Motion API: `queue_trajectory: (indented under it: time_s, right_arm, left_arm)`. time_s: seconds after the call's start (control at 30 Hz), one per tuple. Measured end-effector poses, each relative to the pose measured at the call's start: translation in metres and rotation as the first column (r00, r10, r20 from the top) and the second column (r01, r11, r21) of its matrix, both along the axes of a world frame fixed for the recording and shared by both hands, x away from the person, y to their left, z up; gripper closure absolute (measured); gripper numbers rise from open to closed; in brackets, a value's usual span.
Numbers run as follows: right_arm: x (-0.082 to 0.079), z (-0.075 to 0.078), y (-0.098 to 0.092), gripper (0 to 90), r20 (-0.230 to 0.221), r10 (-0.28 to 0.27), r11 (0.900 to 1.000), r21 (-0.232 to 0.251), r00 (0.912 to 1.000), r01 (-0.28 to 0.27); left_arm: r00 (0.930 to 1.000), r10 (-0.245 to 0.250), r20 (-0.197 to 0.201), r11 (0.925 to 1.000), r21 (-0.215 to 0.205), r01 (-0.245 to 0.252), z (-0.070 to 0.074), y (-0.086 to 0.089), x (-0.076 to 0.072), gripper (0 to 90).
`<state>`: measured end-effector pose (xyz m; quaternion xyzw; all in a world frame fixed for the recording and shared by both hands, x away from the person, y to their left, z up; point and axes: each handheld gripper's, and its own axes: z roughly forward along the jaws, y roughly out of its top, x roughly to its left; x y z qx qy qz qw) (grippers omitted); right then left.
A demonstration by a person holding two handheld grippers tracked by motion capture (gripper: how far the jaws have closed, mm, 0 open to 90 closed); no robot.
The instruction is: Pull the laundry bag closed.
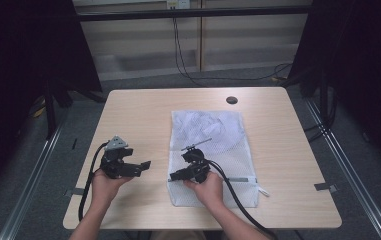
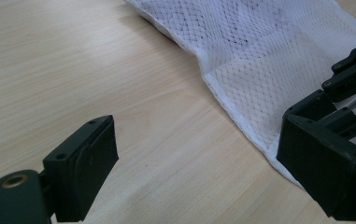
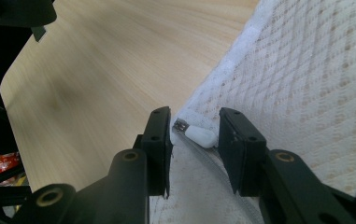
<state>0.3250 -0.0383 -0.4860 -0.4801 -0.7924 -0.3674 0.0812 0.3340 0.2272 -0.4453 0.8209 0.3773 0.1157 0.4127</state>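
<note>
A white mesh bag [image 1: 213, 135] lies flat on the middle of the wooden table [image 1: 128, 115], its zipper end near me. My right gripper [image 1: 176, 176] sits over the bag's near left corner and points left. In the right gripper view its jaws [image 3: 194, 126] stand a little apart, with the white zipper pull [image 3: 200, 135] lying between the tips. I see no pad pressing on it. My left gripper [image 1: 142, 166] is open over bare wood left of the bag. In the left gripper view its jaws [image 2: 199, 154] are wide apart and hold nothing, and the bag's edge [image 2: 241, 121] runs just beyond them.
A round black grommet [image 1: 232, 100] sits in the table near its back edge. Grey tape tabs mark the right edge [image 1: 325, 187] and the left edge [image 1: 75, 192]. Cables trail from both grippers toward me. Dark curtains flank the table.
</note>
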Motion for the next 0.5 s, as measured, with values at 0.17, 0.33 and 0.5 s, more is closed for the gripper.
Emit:
queue_trajectory:
  time_s: [0.17,0.33,0.5]
  right_arm:
    - [0.0004,-0.0030,0.0021,64.5,-0.011,0.004,1.000,0.002,0.9999,-0.004]
    - [0.0005,-0.0024,0.0027,64.9,-0.027,-0.003,1.000,0.022,0.9996,0.004]
    - [-0.0002,-0.0011,0.0027,67.9,-0.023,-0.001,1.000,0.026,0.9997,0.001]
  left_arm:
    - [1.0000,0.002,-0.002,1.0000,-0.002,-0.002,-0.0001,0.0010,0.0001,12.0]
    - [1.0000,0.006,-0.003,0.9999,-0.010,-0.006,0.0000,0.0020,0.0002,12.0]
    - [1.0000,0.009,-0.001,0.9999,-0.007,-0.009,0.0000,0.0020,0.0000,12.1]
